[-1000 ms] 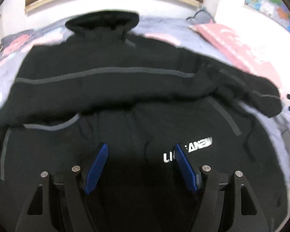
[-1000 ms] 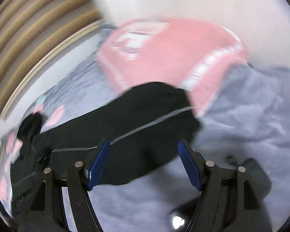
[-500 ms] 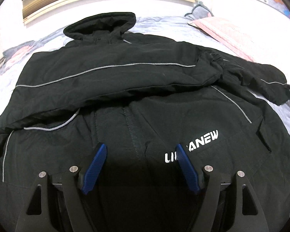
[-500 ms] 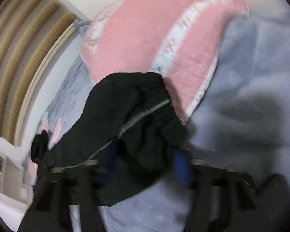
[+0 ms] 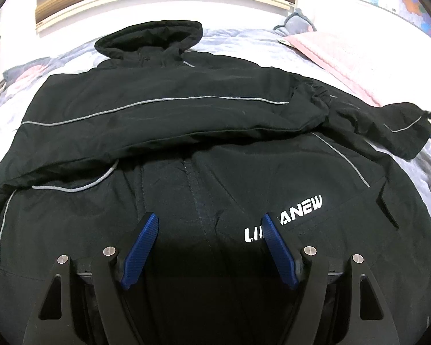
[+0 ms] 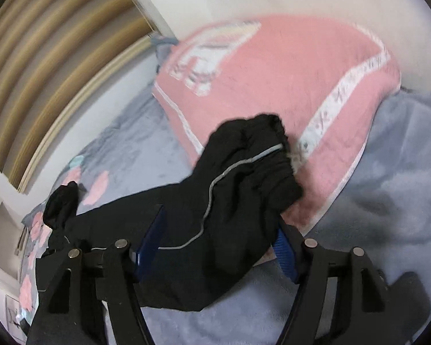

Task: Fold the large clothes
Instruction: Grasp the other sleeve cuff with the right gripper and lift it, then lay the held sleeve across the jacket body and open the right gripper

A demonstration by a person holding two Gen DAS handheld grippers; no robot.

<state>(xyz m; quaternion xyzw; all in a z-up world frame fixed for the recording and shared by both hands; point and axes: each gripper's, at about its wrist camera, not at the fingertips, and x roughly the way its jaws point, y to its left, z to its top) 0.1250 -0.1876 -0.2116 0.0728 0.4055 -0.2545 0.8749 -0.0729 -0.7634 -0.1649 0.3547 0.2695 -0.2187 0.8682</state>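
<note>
The left gripper [image 5: 210, 224], a black two-finger tool with ribbed blue pads [image 5: 142, 248], points steeply downward with its jaws wide apart and nothing between them. The right gripper [image 6: 218, 230], of the same build, also tilts downward; its jaws are opening, with a black jacket sleeve [image 6: 244, 178] lying between the pads.

Jacket [image 5: 186, 120] spread flat across bed [image 5: 244, 40], hood [image 5: 149, 38] toward headboard edge. One sleeve [image 5: 163, 115] folded across chest; other sleeve [image 6: 238, 189] extends toward bed's right edge, cuff resting on pillow [image 6: 273, 86]. Pillow in bed's far right corner, against wall.
</note>
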